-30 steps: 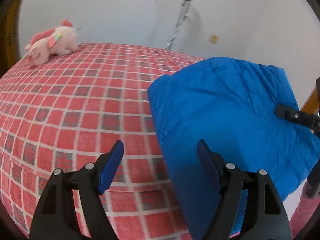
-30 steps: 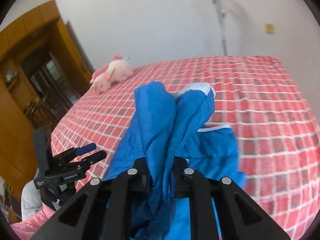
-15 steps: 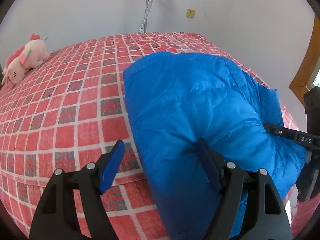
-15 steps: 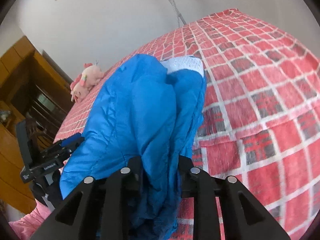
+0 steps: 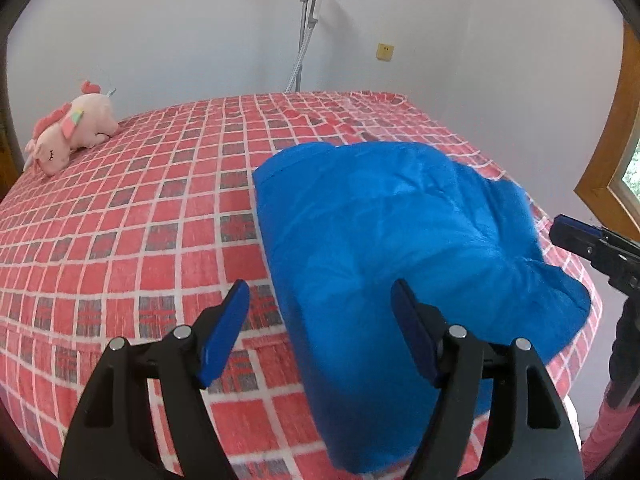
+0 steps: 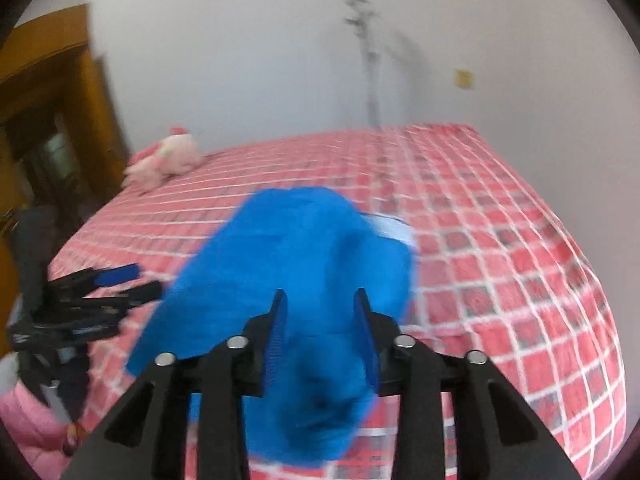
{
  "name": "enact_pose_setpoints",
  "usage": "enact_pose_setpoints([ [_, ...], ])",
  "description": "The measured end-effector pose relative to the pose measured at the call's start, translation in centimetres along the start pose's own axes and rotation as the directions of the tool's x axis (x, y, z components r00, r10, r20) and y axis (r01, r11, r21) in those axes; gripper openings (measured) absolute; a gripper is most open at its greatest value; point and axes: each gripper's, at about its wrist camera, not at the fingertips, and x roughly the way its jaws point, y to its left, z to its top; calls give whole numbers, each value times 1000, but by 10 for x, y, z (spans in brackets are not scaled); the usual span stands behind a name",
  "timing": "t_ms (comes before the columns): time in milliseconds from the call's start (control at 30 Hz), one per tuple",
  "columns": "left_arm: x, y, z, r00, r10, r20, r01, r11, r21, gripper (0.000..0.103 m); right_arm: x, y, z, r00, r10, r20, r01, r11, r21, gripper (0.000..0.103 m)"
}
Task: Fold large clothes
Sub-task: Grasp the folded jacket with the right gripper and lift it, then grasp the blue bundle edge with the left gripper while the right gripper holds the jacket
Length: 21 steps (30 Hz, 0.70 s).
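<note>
We have the blue padded jacket point(image 5: 400, 248) lying on the red checked bedspread point(image 5: 132, 232), bunched near the bed's front edge, with one lobe of it spilling over that edge. Taking the jacket as our landmark: our left gripper point(image 5: 320, 328) hangs over its near left border with the jaws standing wide apart and nothing between them, one finger over the bedspread just left of the jacket and the other over the blue cloth. Our right gripper point(image 6: 322, 332) sits at the jacket's opposite near end, its jaws opening at this moment; blue fabric lies in the gap, though the right wrist view is blurred and the pads look to be clear of it. A pink plush toy point(image 5: 72, 130) lies well beyond the jacket, at the far left corner of the bed. We judge the jacket to be light, soft and puffy, with a smooth shell that will likely slide between the pads and spring back out of any fold. It has no stiffness, so a pinch in the middle would only lift a hump. We would take hold at a hem, seam or corner, where the cloth is thinner and doubled, one gripper at each end, to keep the edge taut.
</note>
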Motion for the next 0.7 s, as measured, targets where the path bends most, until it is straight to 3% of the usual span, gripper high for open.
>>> enact_pose_setpoints([
  [167, -9, -17, -16, 999, 23, 33, -24, 999, 33, 72, 5, 27, -13, 999, 10, -51, -14, 996, -87, 23],
  [433, 9, -22, -40, 999, -32, -35, 33, 999, 33, 72, 21, -2, -69, 994, 2, -107, 1, 1000, 31, 16],
  [600, 22, -19, -51, 996, -62, -58, 64, 998, 19, 72, 31, -17, -95, 997, 51, -62, -42, 989, 143, 14],
  [700, 23, -16, -46, 993, -81, -84, 82, 997, 6, 72, 26, -15, -92, 997, 46, -58, -38, 990, 134, 14],
])
